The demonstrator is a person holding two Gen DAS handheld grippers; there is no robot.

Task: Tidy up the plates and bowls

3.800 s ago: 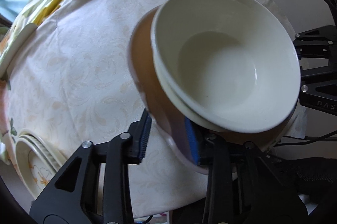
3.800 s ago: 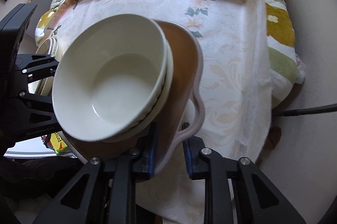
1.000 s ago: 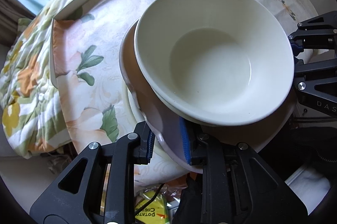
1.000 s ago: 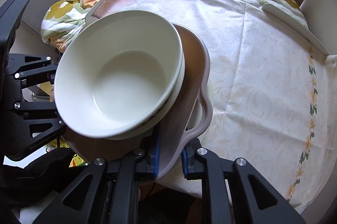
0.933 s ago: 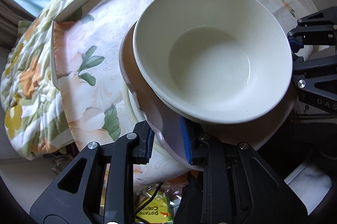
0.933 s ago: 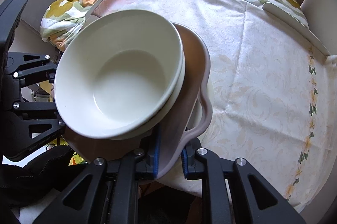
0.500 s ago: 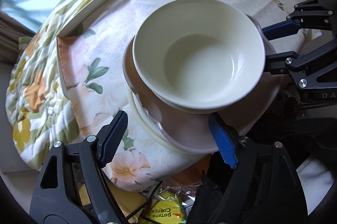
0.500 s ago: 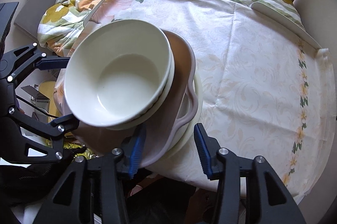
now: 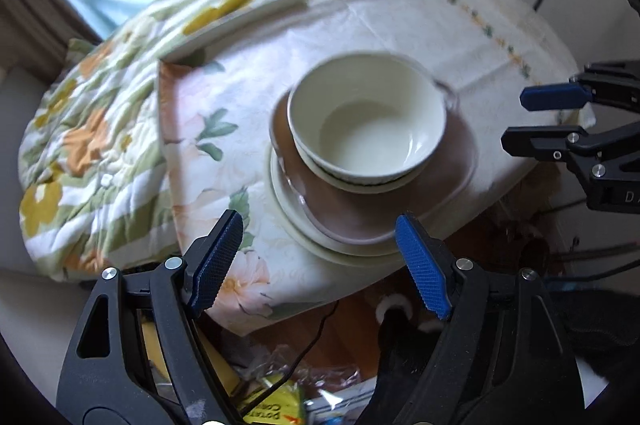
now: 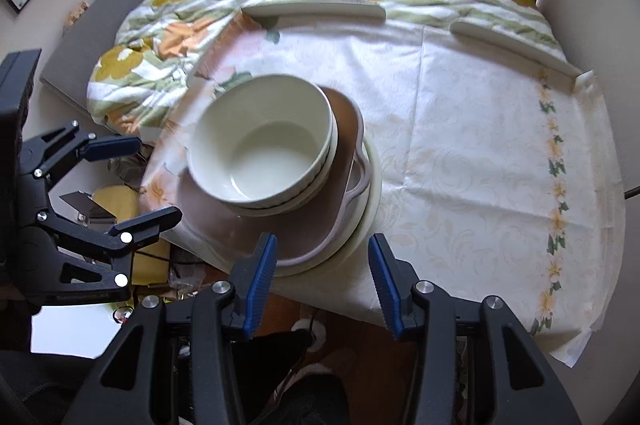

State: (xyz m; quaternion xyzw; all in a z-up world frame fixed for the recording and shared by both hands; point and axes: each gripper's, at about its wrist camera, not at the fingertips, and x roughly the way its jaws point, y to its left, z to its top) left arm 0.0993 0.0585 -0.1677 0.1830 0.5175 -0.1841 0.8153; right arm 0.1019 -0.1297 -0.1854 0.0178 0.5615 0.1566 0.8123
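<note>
Now the stack sits ahead of and below both your claws: a cream ceramic bowl (image 9: 366, 123) nested in a second bowl, on a brown handled dish (image 9: 372, 193), on a cream plate (image 9: 304, 225) near the cloth-covered surface (image 10: 480, 153) edge. Your left claw (image 9: 320, 261) has just opened wide and holds nothing; your right claw (image 10: 322, 281) has also just opened, narrower, empty, the dish rim just beyond its pads.
</note>
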